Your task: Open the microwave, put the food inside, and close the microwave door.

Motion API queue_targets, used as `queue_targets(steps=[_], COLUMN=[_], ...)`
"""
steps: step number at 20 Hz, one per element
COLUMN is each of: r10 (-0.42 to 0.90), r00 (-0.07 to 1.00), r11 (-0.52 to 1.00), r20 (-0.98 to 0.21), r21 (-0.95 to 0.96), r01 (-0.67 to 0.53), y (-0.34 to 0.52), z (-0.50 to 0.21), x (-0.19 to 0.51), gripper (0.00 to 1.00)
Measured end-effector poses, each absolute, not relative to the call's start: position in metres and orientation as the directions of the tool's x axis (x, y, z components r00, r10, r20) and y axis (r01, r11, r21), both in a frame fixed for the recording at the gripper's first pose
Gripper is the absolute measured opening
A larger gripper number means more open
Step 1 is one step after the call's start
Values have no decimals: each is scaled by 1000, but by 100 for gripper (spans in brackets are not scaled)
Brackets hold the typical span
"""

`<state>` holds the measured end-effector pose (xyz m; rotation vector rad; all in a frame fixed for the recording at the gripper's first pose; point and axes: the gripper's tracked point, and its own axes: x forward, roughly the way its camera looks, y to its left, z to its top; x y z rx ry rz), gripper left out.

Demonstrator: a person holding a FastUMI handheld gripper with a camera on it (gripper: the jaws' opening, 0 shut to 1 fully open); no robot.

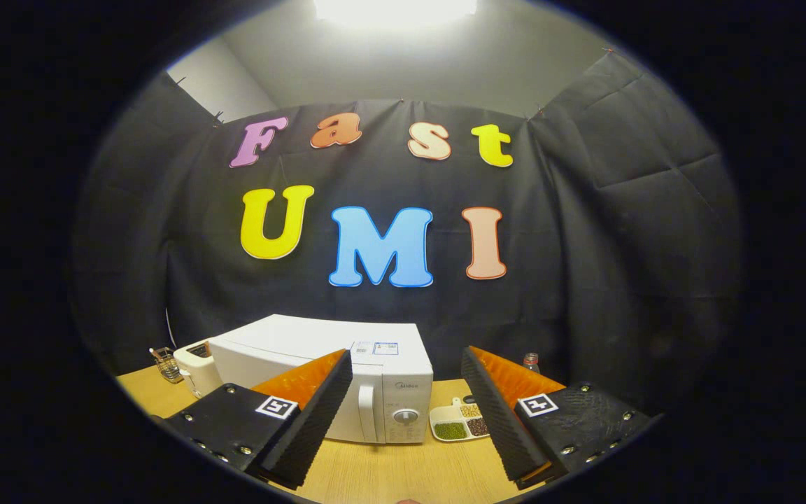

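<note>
A white microwave [347, 364] stands on the wooden table [389, 476], its door shut, with a vertical handle [368, 413] and a round dial [405, 416] at its right end. Right of it lies a white sectioned dish of food [460, 422] holding green, yellow and brown bits. My gripper [406, 367] hovers above the table short of the microwave, open, nothing between its fingers. The left finger [319, 413] overlaps the microwave's front; the right finger [494, 413] covers part of the dish.
A white toaster [194, 362] sits left of the microwave, with a small wire rack [164, 364] beside it. A small bottle [530, 361] stands behind the right finger. The black cloth wall closes the back and sides.
</note>
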<state>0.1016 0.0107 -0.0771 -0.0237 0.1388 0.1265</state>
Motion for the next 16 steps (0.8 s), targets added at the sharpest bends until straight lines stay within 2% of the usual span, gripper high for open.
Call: queue_targets(steps=[12, 13, 15, 16], r10=[251, 259, 263, 268], r00=[909, 901, 887, 877], r11=[966, 963, 961, 960], r20=[-332, -348, -380, -398], r21=[21, 26, 27, 32], r01=[-259, -267, -274, -279], y=[66, 69, 74, 76], z=[-187, -197, -214, -221], x=[177, 178, 184, 185], gripper=[99, 94, 93, 89])
